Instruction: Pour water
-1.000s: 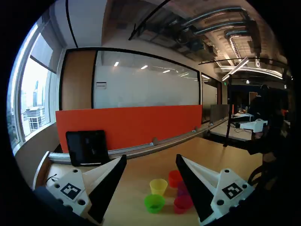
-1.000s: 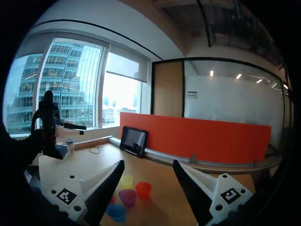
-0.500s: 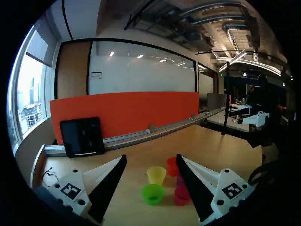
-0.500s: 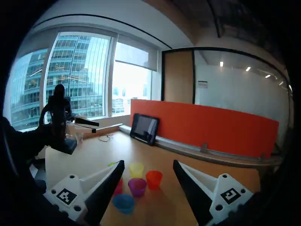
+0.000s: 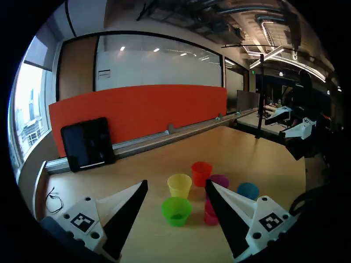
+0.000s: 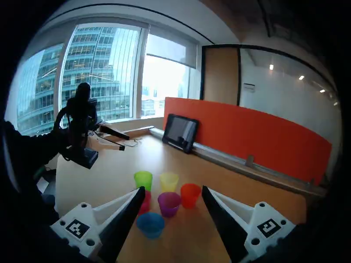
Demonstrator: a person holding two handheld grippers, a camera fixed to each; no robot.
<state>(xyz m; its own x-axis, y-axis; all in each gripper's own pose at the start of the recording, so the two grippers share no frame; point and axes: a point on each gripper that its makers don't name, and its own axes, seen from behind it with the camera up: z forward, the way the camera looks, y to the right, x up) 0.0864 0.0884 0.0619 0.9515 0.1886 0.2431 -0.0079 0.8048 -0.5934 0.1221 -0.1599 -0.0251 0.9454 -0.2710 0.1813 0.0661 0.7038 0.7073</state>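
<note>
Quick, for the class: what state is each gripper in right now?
Left gripper: open, fingers holding nothing.
Right gripper: open, fingers holding nothing.

Cups: six in total, one per colour, namely one green cup (image 5: 176, 210), one yellow cup (image 5: 179, 185), one orange cup (image 5: 201, 172), one purple cup (image 5: 220, 179), one pink cup (image 5: 209, 218) and one blue cup (image 5: 248, 190). Grippers: two, one left gripper (image 5: 175, 182) and one right gripper (image 6: 172, 188), with two fingers on each, four fingers in all. Tablets: one black tablet (image 5: 87, 143). Partitions: one orange partition (image 5: 140, 109). Tables: one wooden table (image 5: 245, 153). Cables: one thin cable (image 5: 55, 202)
</note>
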